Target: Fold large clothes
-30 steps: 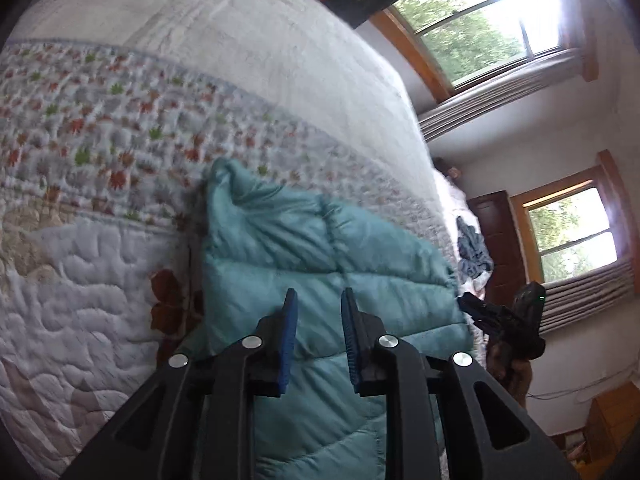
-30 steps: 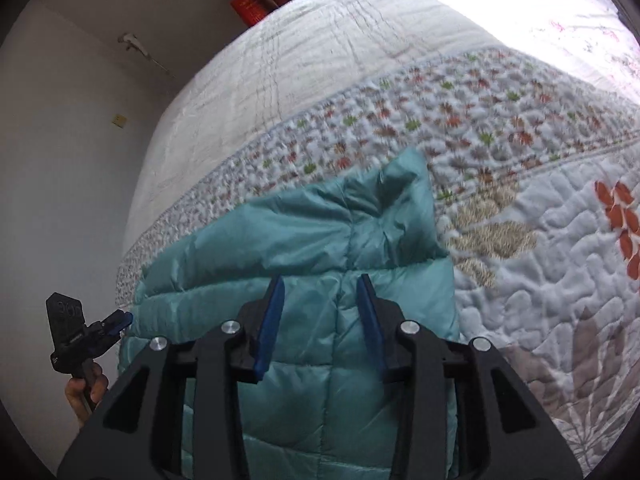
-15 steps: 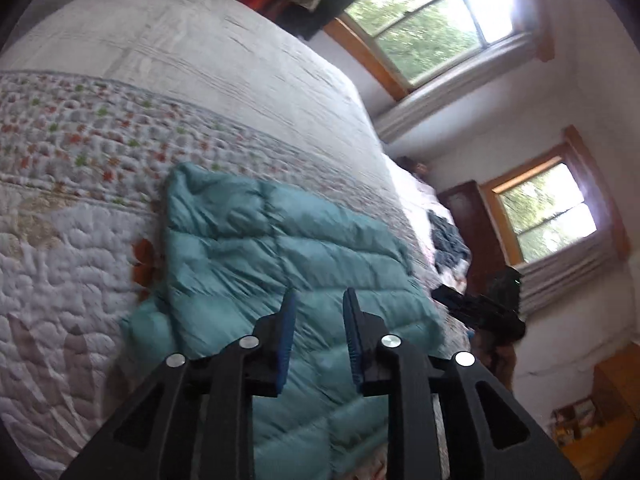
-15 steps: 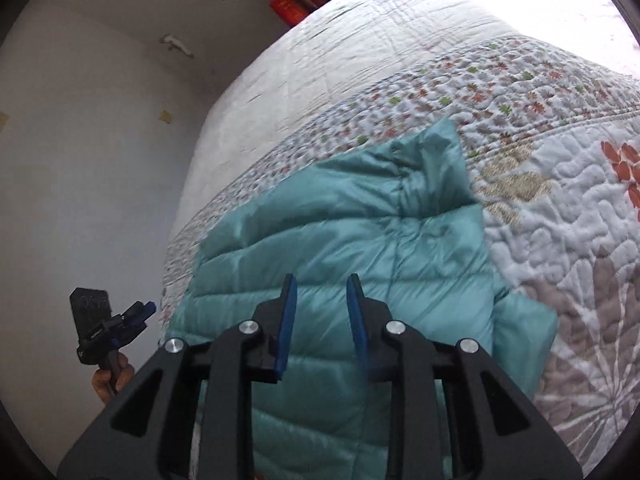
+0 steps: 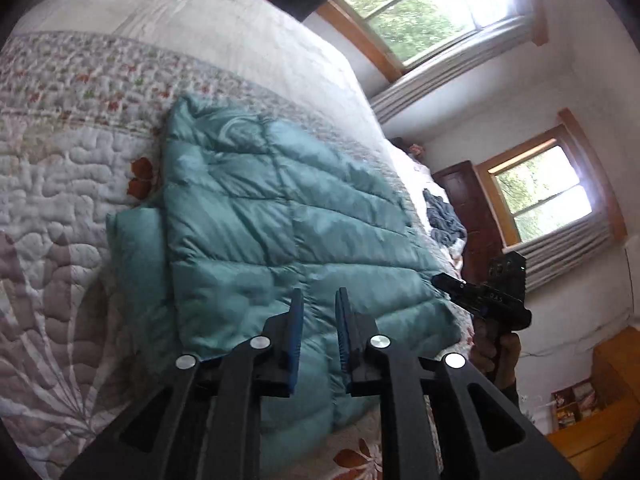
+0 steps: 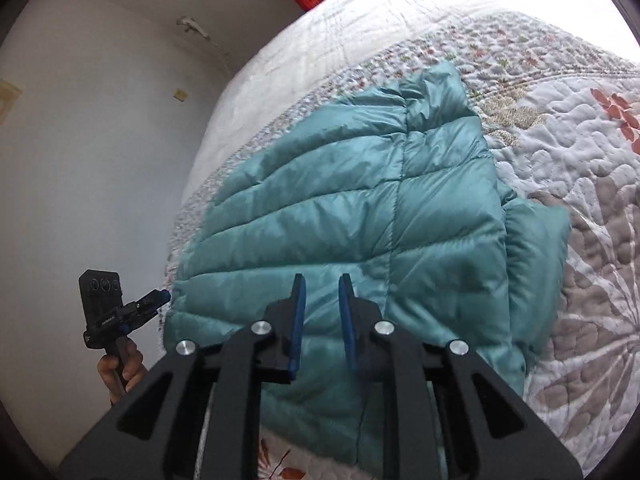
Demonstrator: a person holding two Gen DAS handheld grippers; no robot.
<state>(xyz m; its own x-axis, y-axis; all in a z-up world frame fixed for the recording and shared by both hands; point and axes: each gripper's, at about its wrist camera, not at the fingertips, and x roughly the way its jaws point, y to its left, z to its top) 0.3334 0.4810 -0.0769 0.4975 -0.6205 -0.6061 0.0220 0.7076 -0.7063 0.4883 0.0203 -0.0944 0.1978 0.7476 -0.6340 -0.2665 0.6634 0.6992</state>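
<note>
Hovering above the near part of the teal puffer jacket [image 5: 280,216], the left gripper [image 5: 318,320] points forward over the bed [image 5: 240,36]; its blue-padded fingers [image 5: 297,320] stand a narrow gap apart with nothing between them, clear of the fabric.

Right gripper [image 6: 322,308]: same attitude, raised over the jacket [image 6: 360,208], fingers [image 6: 299,312] parted by a similar narrow gap and holding nothing.

Cross-views: in the left wrist view the right gripper [image 5: 486,300] sits off the right-hand edge of the bed, held upright by a hand [image 5: 498,356] wrapped around its grip, nose aimed toward the jacket. In the right wrist view the left gripper [image 6: 124,310] is off the bed's left-hand edge against the white wall [image 6: 80,140], also held by a hand [image 6: 120,368] from below, nose tilted up toward the jacket. Finger state cannot be read from these cross-views.

Jacket: lies folded into a roughly rectangular, quilted bundle on the floral quilt [image 6: 580,160], near the bed's front edge. One lower layer sticks out past the top layer's side edge [image 6: 536,272]. Far corner of the bundle peaks up slightly [image 5: 188,108].

Background: two wood-framed windows [image 5: 540,196], dark clothing heap [image 5: 444,220] on the far side of the bed.
</note>
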